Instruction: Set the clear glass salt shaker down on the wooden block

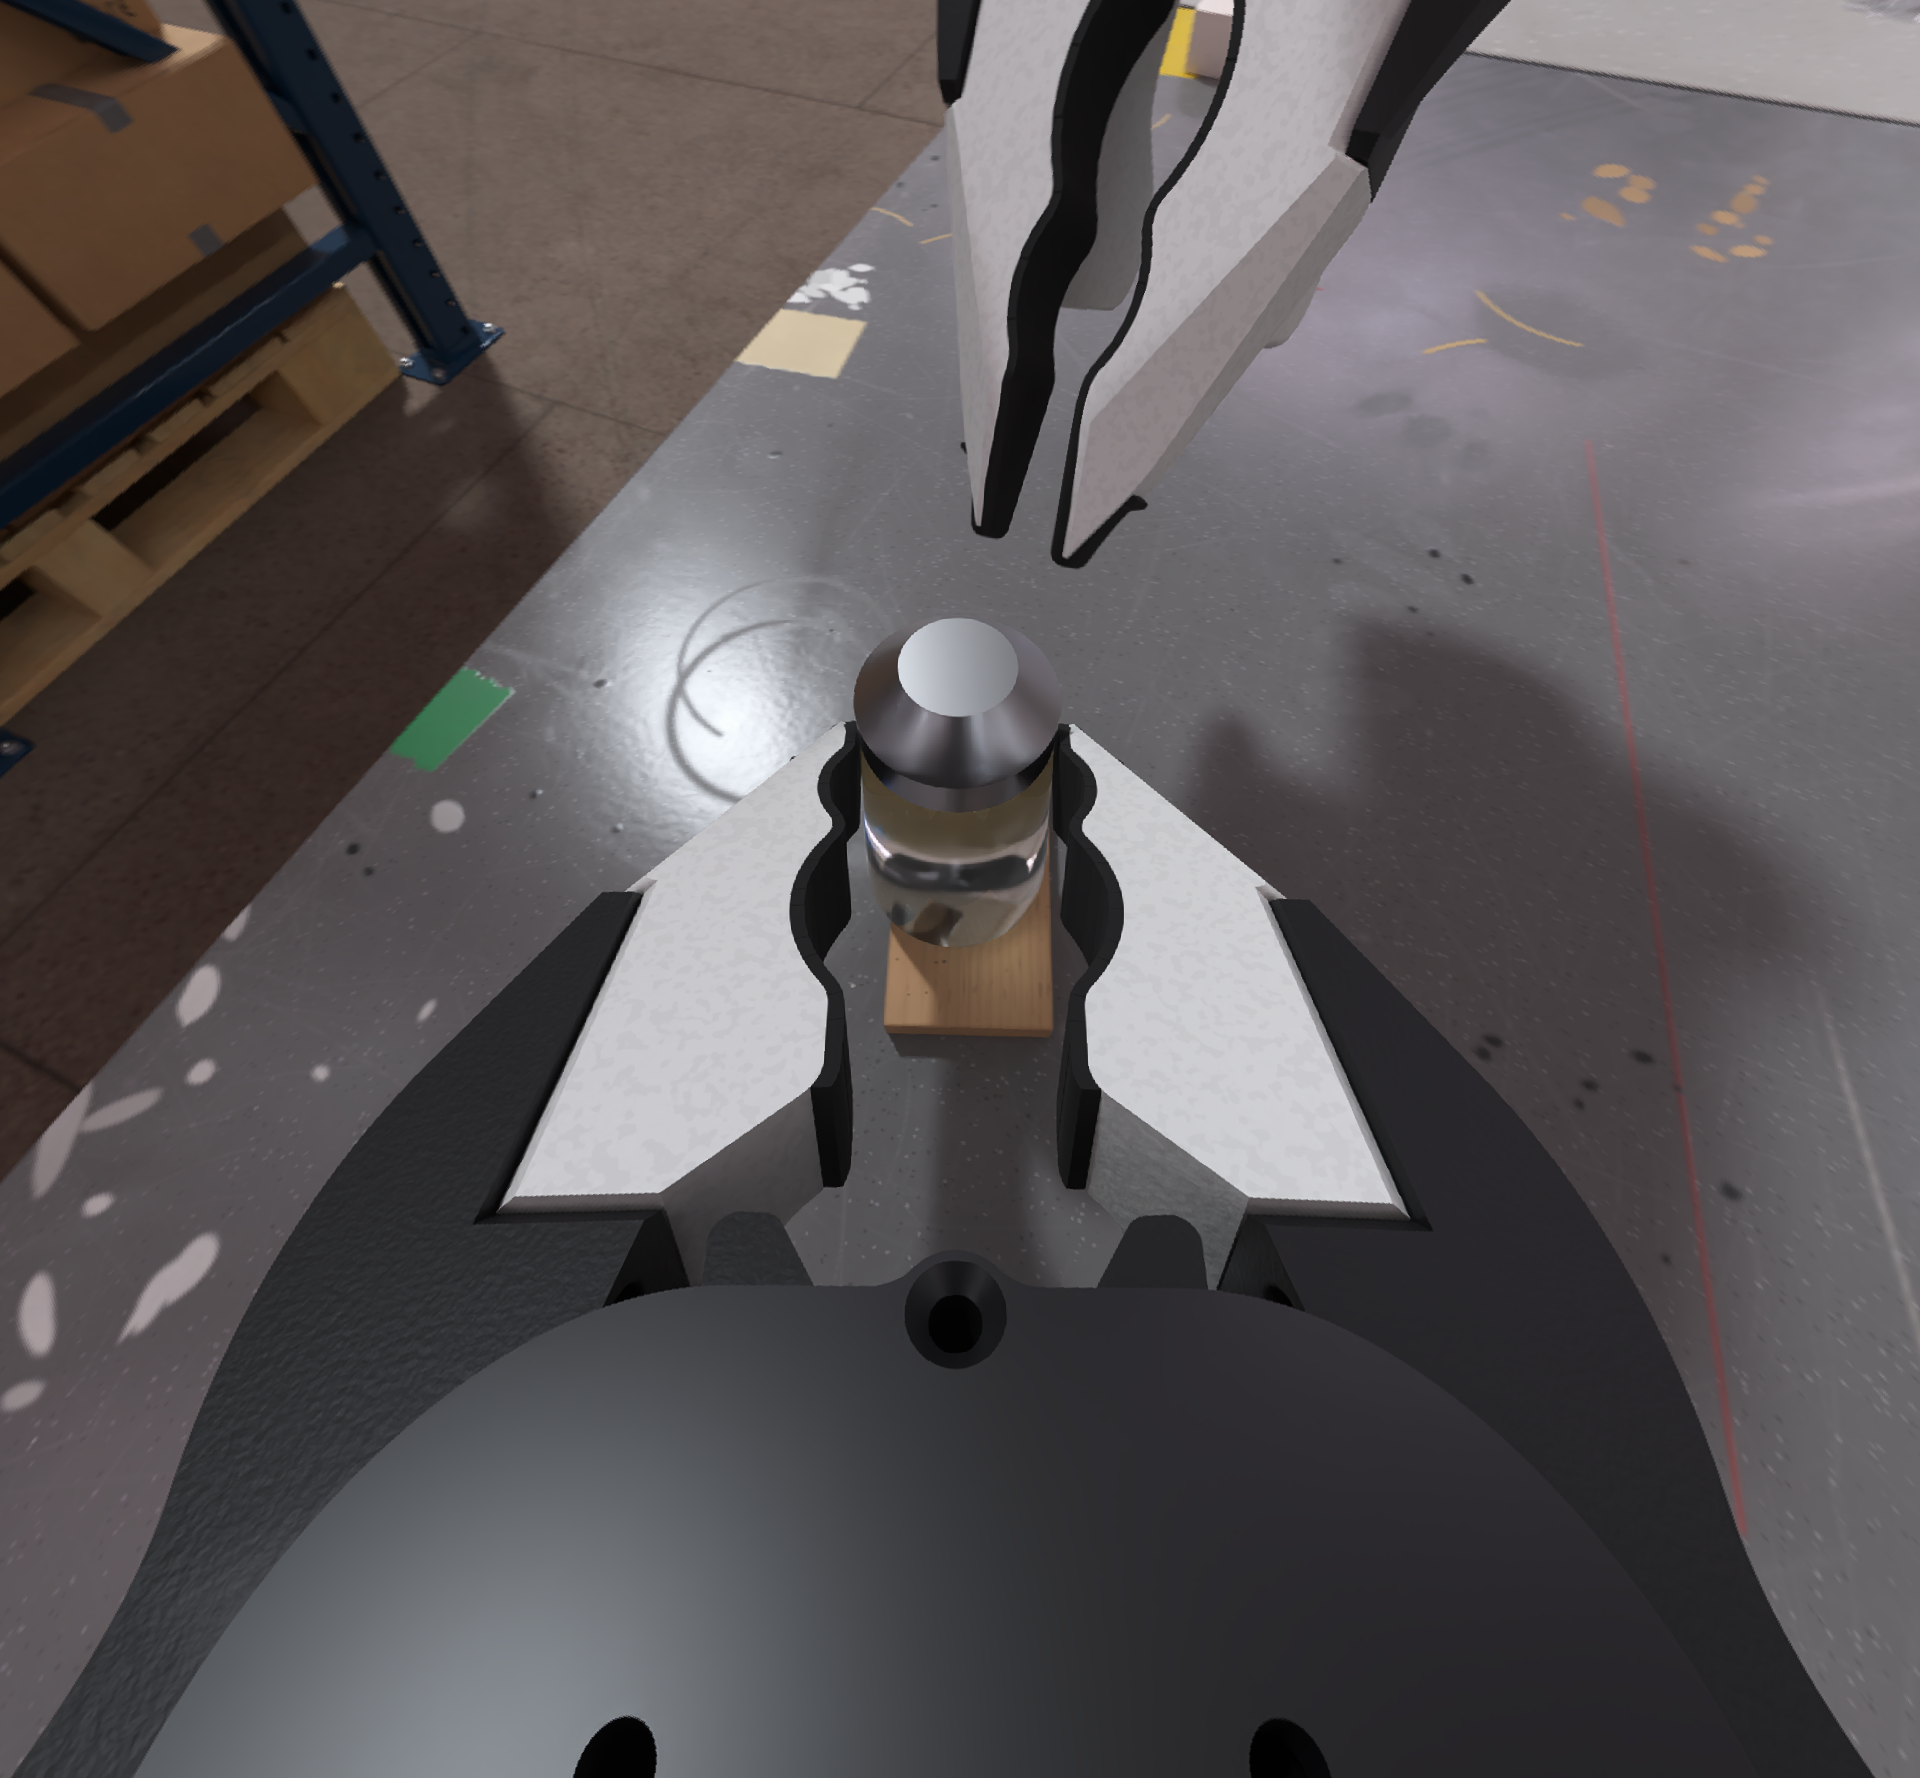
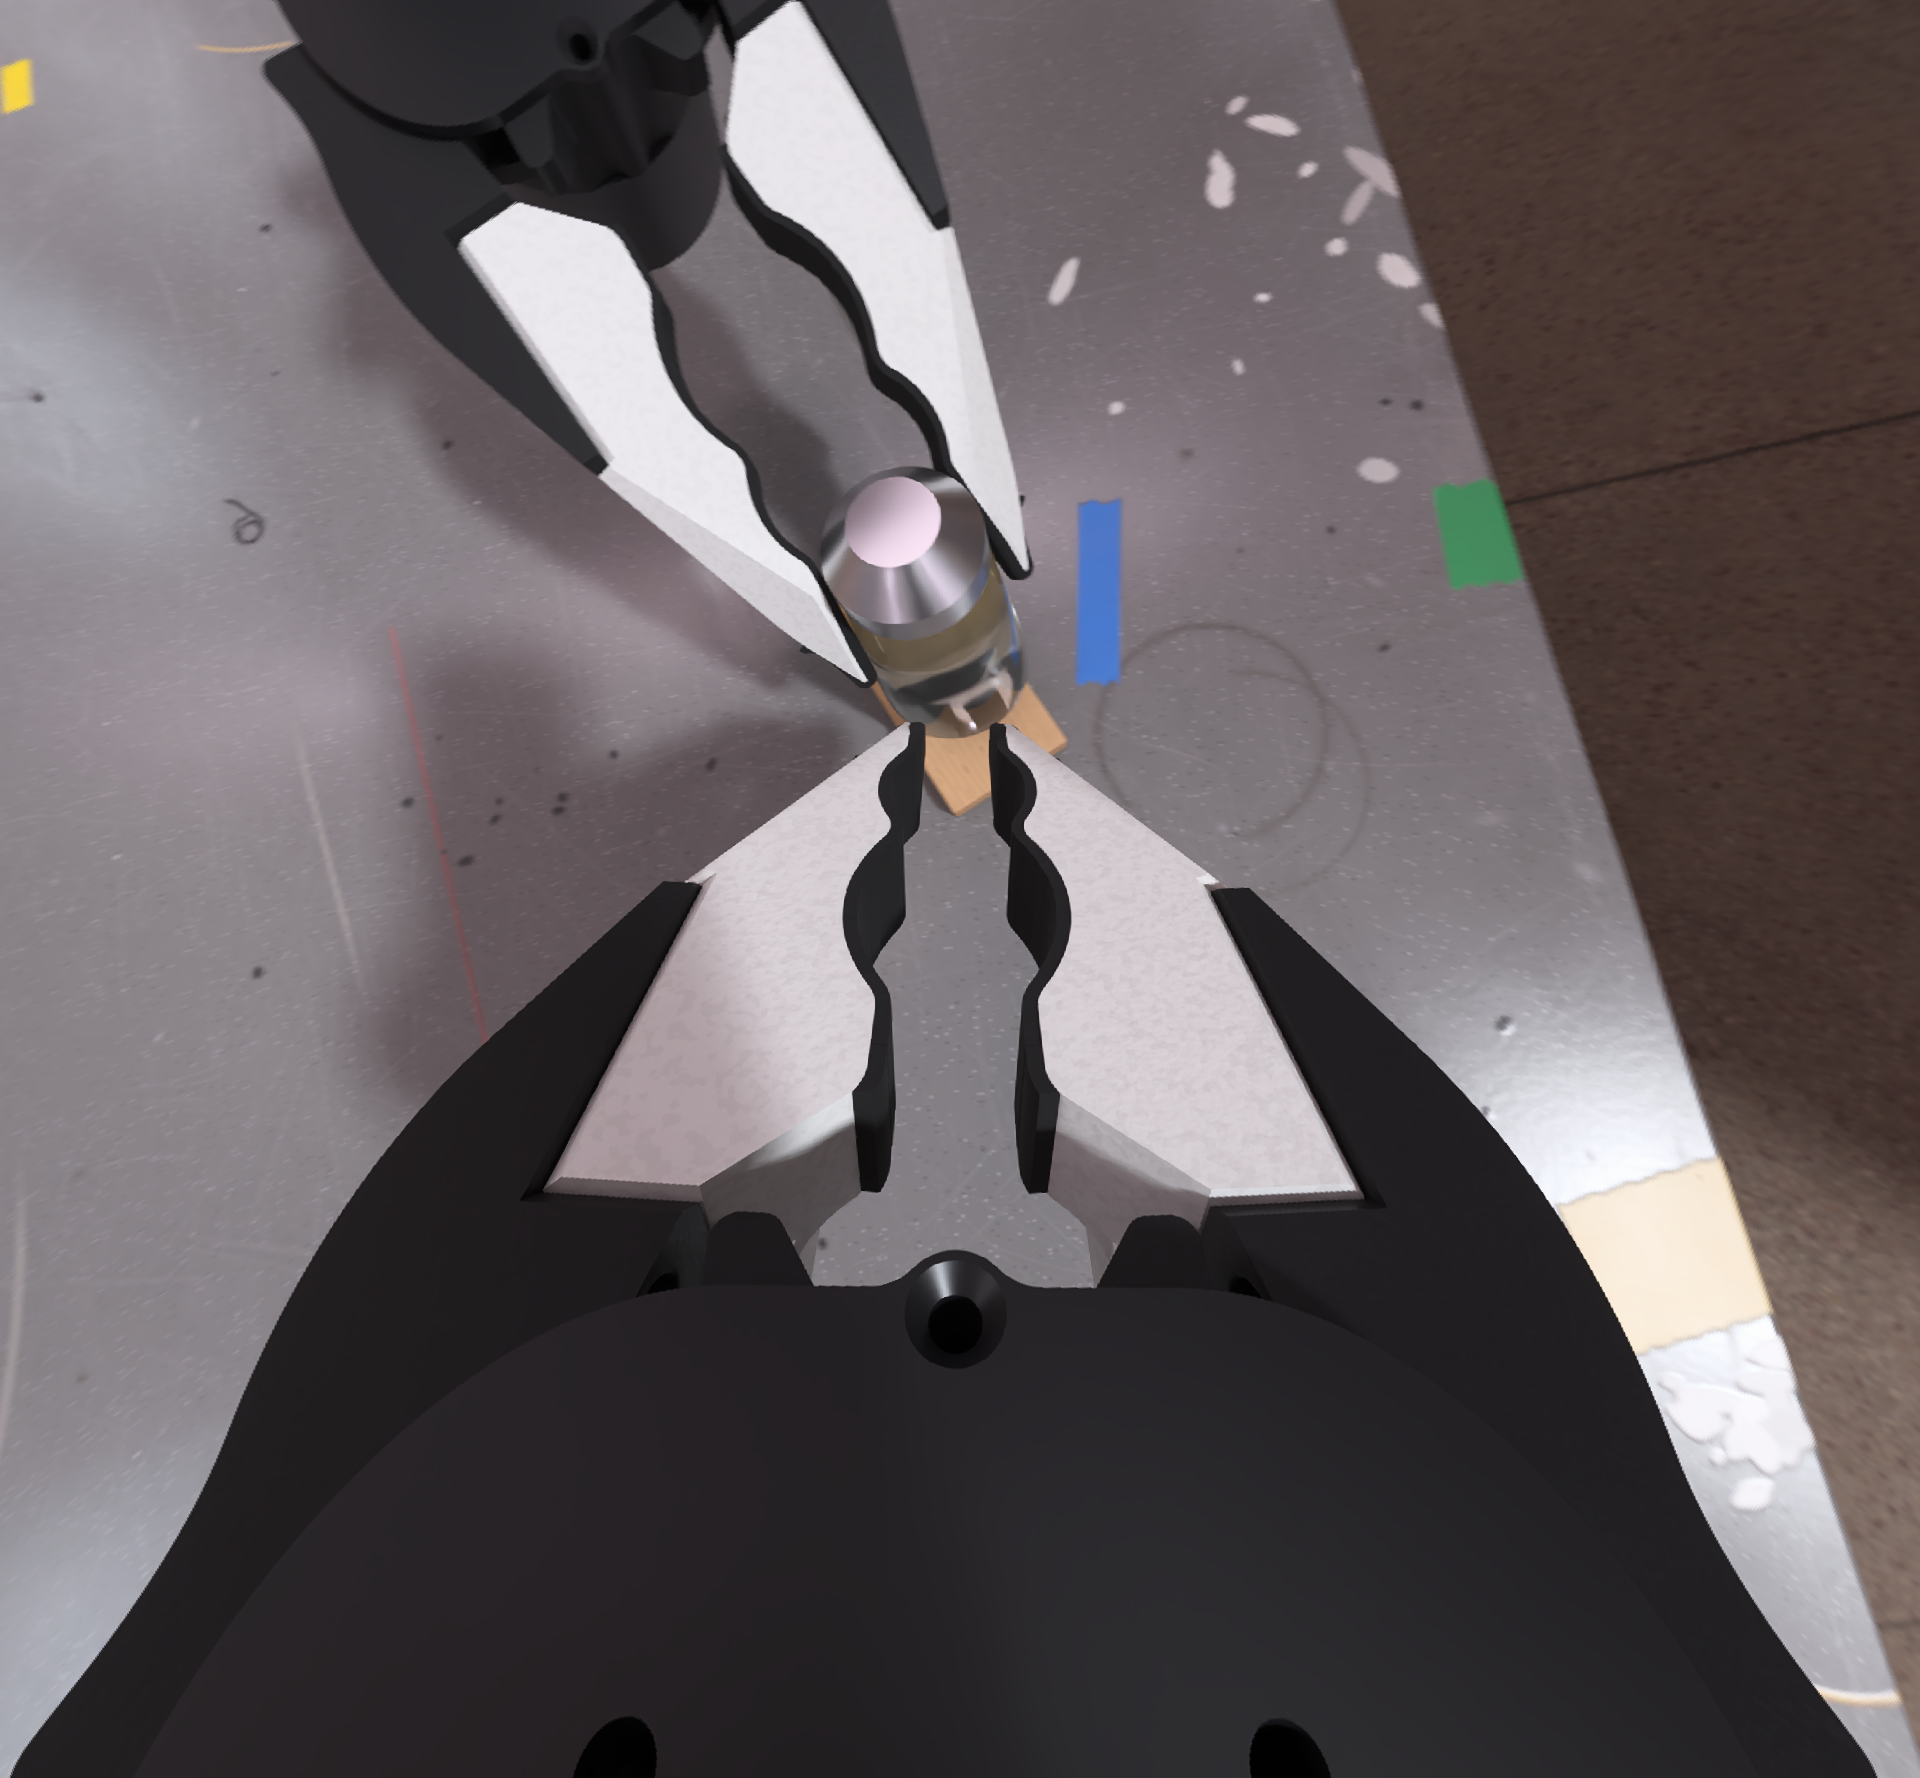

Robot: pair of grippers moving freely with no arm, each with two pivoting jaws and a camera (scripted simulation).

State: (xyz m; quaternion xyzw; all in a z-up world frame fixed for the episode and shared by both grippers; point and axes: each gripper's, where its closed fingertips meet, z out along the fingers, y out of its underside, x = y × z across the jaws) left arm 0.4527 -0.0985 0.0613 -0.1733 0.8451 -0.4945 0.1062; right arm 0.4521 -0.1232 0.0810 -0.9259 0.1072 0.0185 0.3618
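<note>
The clear glass salt shaker (image 1: 951, 845) with a metal cap stands upright between the fingertips of my left gripper (image 1: 956, 752), which is shut on it just below the cap. Its base is over the far end of the small wooden block (image 1: 971, 1001); I cannot tell if it touches. In the right wrist view the left gripper (image 2: 935, 622) holds the shaker (image 2: 914, 575) over the block (image 2: 971, 772). My right gripper (image 2: 954, 741) is empty with a narrow gap between its jaws, tips just short of the block. It hangs beyond the shaker in the left wrist view (image 1: 1029, 539).
The scratched grey metal table (image 1: 1455, 793) carries tape marks: green (image 1: 452, 720), blue (image 2: 1099, 590) and tan (image 1: 816, 341). Its edge runs close on the left in the left wrist view. On the floor beyond stands a blue rack (image 1: 343, 128) with cardboard boxes (image 1: 125, 149).
</note>
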